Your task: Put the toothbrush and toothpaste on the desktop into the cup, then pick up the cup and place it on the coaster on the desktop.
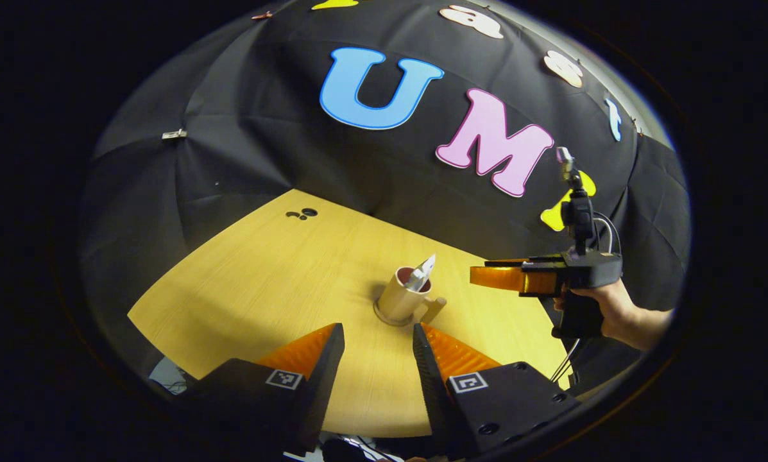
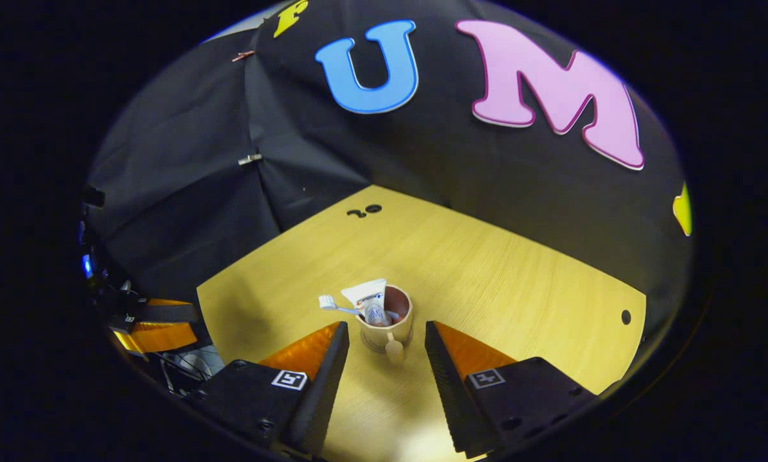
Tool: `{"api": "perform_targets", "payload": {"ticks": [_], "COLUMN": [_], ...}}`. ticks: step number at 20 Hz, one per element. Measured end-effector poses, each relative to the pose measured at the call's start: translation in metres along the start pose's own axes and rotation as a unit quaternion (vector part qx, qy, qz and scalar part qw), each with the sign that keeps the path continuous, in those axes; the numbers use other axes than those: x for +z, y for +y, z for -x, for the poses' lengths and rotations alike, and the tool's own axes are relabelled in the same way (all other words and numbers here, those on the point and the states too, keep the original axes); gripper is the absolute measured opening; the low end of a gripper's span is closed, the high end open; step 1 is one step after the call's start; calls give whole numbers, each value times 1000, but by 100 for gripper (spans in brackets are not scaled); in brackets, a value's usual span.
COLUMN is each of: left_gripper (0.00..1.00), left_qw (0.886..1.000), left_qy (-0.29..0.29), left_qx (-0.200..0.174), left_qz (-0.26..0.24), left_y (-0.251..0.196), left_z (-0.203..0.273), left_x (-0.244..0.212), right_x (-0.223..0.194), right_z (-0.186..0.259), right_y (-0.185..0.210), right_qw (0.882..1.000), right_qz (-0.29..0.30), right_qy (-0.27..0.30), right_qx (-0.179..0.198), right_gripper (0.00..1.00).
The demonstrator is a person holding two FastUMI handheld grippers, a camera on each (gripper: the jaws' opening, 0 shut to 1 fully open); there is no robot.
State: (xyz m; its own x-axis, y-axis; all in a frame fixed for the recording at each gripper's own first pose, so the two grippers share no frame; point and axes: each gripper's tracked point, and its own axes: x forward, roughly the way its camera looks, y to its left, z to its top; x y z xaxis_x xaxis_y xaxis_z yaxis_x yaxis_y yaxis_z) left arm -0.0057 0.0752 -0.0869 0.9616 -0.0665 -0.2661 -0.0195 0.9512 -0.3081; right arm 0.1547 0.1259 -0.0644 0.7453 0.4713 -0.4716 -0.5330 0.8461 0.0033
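Left gripper view has the left hand-held gripper (image 1: 375,359) spread and empty, short of the cup (image 1: 404,294), which sits on a round coaster (image 1: 384,319) mid-counter (image 1: 262,282). Toothbrush (image 2: 332,304) and toothpaste (image 2: 369,298) stand inside the cup. The right hand-held gripper (image 2: 384,359) is spread too, facing the handle (image 2: 394,347). Judging by this, both should pull back without nudging the cup.
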Motion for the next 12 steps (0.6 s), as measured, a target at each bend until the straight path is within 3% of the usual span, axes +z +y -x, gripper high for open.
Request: {"api": "perform_targets", "payload": {"ticks": [12], "left_gripper": [68], "left_qw": [997], "left_qy": [-27], "left_qx": [-54], "left_qz": [-56], "left_y": [-66], "left_z": [-19], "left_x": [26], "right_x": [13], "right_z": [76], "right_y": [27], "right_qw": [992], "right_qz": [-38], "right_qy": [-121], "right_qx": [-14], "right_gripper": [77]}}
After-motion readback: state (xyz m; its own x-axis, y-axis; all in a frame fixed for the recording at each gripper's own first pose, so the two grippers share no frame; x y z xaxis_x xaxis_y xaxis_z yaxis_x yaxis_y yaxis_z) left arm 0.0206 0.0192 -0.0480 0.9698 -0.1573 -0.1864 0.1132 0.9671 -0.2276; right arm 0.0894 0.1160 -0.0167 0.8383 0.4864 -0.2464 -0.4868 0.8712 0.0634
